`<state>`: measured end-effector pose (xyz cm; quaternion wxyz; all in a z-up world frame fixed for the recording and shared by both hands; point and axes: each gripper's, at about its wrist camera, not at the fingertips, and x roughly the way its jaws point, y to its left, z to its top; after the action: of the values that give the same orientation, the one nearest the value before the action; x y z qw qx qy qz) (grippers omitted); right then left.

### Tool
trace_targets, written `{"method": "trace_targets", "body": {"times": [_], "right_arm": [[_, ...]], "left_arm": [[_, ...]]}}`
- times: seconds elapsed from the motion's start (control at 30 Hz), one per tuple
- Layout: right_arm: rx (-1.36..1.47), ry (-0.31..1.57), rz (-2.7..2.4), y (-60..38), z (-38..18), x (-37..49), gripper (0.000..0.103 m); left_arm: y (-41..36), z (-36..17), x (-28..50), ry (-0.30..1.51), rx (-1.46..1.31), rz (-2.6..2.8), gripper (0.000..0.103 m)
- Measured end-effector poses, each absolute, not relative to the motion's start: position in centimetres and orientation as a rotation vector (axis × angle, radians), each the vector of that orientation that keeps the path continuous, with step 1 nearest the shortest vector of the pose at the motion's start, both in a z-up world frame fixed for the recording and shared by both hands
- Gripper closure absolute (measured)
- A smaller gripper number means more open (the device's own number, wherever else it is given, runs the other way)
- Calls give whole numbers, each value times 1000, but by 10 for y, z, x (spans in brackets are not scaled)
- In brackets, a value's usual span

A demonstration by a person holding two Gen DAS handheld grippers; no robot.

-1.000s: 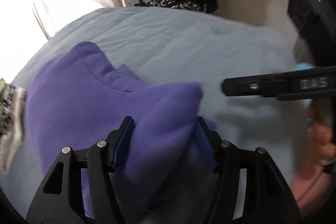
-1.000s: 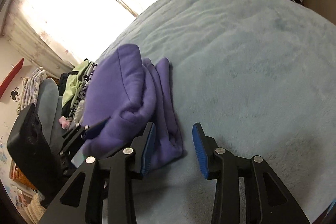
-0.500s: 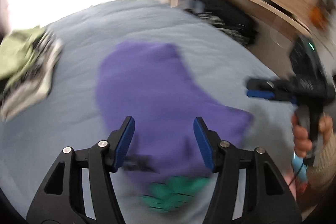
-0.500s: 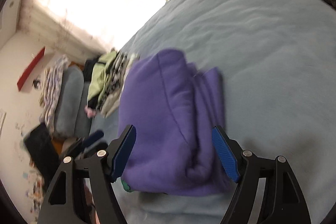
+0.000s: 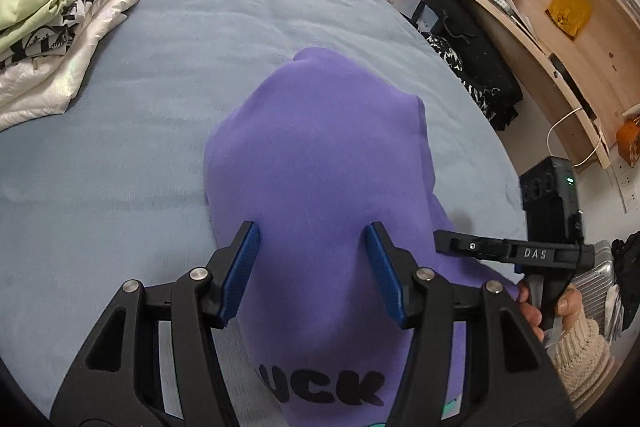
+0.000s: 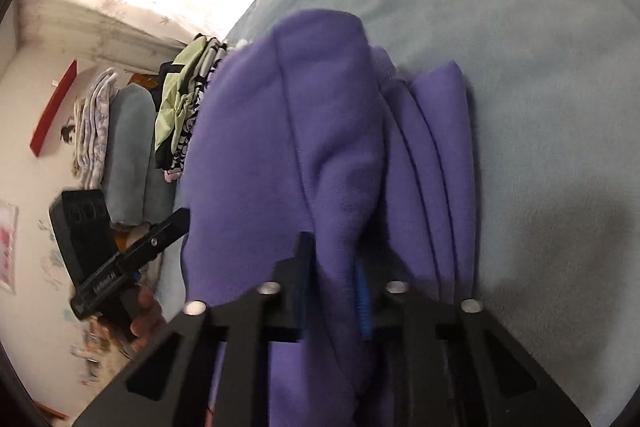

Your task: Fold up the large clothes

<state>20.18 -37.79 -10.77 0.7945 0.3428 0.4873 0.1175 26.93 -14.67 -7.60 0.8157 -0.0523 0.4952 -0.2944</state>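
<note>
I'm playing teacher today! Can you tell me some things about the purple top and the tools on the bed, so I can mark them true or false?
1. The purple hoodie lies on a blue-grey blanket. True.
2. The right tool stands wide open with nothing in it. False: its jaws are closing, with a fold of purple cloth between them.
3. A stack of folded clothes sits on the bed. True.
4. The left tool is clamped tight on a green towel. False: its blue pads stand apart, the hoodie between them.
5. The hoodie has black letters. True.
</note>
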Motion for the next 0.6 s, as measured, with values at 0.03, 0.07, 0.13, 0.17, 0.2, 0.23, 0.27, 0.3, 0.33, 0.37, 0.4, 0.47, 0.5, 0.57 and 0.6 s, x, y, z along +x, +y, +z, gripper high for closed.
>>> {"method": "trace_targets", "body": {"times": [0.03,0.07,0.13,0.17,0.2,0.23,0.27,0.3,0.33,0.37,0.4,0.47,0.5,0.57,0.6], "right_arm": [[702,1021,235,-376,-100,196,89],[681,979,211,-377,-89,186,90],[679,904,184,-382,-74,161,90],[678,882,168,-383,-69,149,91],[675,875,145,-384,-68,139,91],[664,882,120,-383,-69,131,91],[638,900,93,-380,-76,125,91],[625,918,76,-379,-82,122,91],[625,944,59,-379,-93,123,91],[639,960,44,-379,-103,124,91],[647,962,32,-381,-110,125,91],[654,952,14,-382,-120,131,91],[649,949,9,-381,-123,132,91],[634,941,5,-378,-127,138,90],[638,939,7,-379,-127,138,90]], "left_arm": [[-149,-75,269,1053,-96,-626,50],[-152,-75,269,1052,-83,-621,50],[-161,-74,265,1044,-33,-613,50],[-167,-72,262,1031,-6,-618,50],[-172,-71,256,1020,13,-620,50],[-183,-70,248,993,70,-618,49],[-192,-70,242,970,117,-609,47],[-203,-72,233,934,180,-582,43],[-213,-75,226,901,233,-558,38],[-219,-78,221,880,265,-539,36],[-225,-81,216,855,291,-524,35],[-232,-88,209,800,335,-491,34],[-233,-90,207,789,340,-483,34],[-230,-96,208,778,328,-472,34],[-228,-98,208,778,318,-473,34]]}}
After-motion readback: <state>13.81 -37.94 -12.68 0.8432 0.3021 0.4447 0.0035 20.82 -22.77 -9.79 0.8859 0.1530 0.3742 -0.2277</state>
